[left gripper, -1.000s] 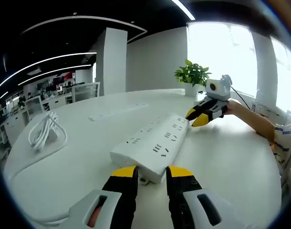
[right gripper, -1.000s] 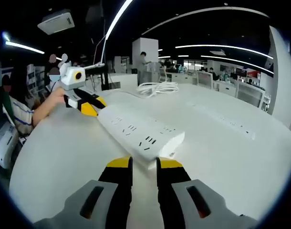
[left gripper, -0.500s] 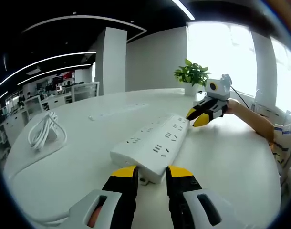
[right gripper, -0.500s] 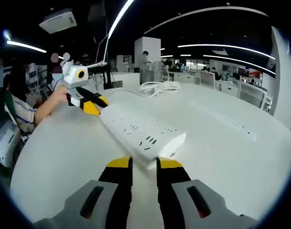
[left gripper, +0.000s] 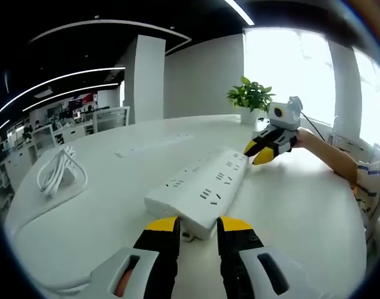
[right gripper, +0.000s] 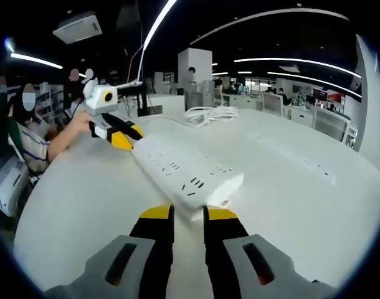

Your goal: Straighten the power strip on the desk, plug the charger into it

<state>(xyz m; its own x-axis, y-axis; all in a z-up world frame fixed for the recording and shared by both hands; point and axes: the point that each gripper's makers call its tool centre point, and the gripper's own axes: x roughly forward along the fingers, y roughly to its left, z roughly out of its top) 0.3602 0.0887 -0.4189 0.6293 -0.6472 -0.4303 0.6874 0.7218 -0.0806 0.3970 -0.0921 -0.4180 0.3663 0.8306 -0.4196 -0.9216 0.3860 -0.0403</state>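
Observation:
A long white power strip (left gripper: 201, 185) lies at a slant on the white desk (left gripper: 302, 212). My left gripper (left gripper: 198, 225) is at the strip's near end, jaws almost together, with a small stub of that end just above the narrow gap. At the far end my right gripper (left gripper: 260, 151) touches the strip with its yellow tips close together. In the right gripper view the strip (right gripper: 185, 173) runs away from my right gripper (right gripper: 188, 213), whose tips sit under the strip's end. My left gripper (right gripper: 120, 136) is at the other end, held by a hand.
A coiled white cable (left gripper: 59, 169) lies at the left of the desk, seen as a coil (right gripper: 209, 114) in the right gripper view. A flat white strip (left gripper: 154, 144) lies further back. A potted plant (left gripper: 251, 99) stands by the window. People sit behind (right gripper: 28, 124).
The right gripper view has drifted slightly. The strip and both grippers keep their places at its two ends.

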